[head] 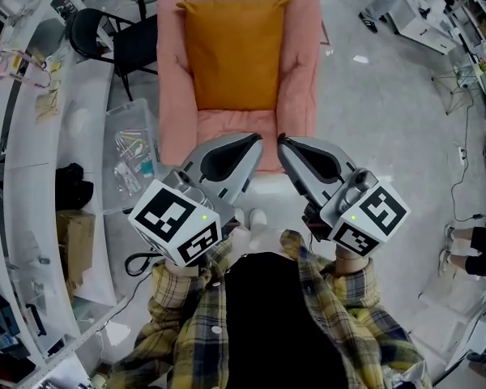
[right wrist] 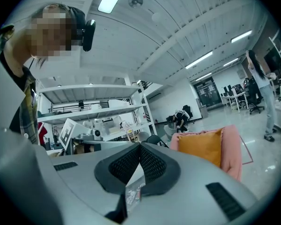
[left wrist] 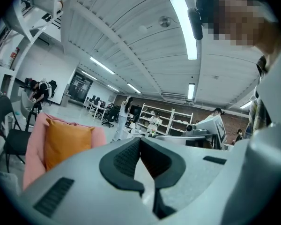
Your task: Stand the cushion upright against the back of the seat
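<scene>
Head view: at top centre, orange cushion (head: 231, 51) standing upright against the back of the pink seat (head: 301, 71), between its two arms, with bare seat pad in front of it. In the middle of the frame, left gripper (head: 253, 142) and right gripper (head: 285, 143) side by side, tips close to each other and overlapping the seat's front edge in the picture, well apart from the cushion. Both pairs of tongs pressed together, pinching nothing. Plaid sleeves (head: 186, 298) at the bottom, behind the marker cubes. At upper left, black chair (head: 105, 39) just beside the seat; clear bin (head: 131, 148) on the floor below it, to the left of the seat. Left gripper view: jaws meeting tip to tip at lower centre, empty; at the left of the frame, the cushion upright, backed by the pink seat; ceiling light strips (left wrist: 185, 27) across the top. Right gripper view: jaws likewise closed on each other at lower centre, holding nothing; at the right of the frame, the cushion upright against the pink back; white shelving (right wrist: 98, 111) at centre left.
</scene>
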Motion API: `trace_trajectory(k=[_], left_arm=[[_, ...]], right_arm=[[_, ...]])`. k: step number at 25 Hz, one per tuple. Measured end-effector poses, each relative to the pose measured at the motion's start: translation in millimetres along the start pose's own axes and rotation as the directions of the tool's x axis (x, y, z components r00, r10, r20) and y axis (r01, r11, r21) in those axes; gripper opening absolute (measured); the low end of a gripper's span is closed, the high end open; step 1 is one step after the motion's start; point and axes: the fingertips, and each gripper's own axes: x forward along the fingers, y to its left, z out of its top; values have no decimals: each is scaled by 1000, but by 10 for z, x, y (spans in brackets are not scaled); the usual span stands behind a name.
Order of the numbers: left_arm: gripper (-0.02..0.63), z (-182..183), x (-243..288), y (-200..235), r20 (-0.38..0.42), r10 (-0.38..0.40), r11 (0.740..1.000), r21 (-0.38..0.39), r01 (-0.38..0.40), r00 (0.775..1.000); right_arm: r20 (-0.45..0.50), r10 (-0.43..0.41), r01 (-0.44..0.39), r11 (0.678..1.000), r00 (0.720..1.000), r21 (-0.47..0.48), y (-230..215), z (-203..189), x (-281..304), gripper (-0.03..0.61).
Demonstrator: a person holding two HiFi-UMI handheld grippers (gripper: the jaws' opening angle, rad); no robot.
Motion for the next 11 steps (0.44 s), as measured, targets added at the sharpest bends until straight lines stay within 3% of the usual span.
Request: trace_trajectory(k=[6, 11], left_arm=[[6, -1, 37, -78, -5, -17, 1000, 2, 17, 1000], [6, 57, 76, -100, -30, -34, 998, 57, 36, 999]], right_arm=[[0, 8, -8, 1000, 1000, 2, 16, 12, -41, 18], [6, 15, -15, 1000, 1000, -4, 26, 44, -54, 17]])
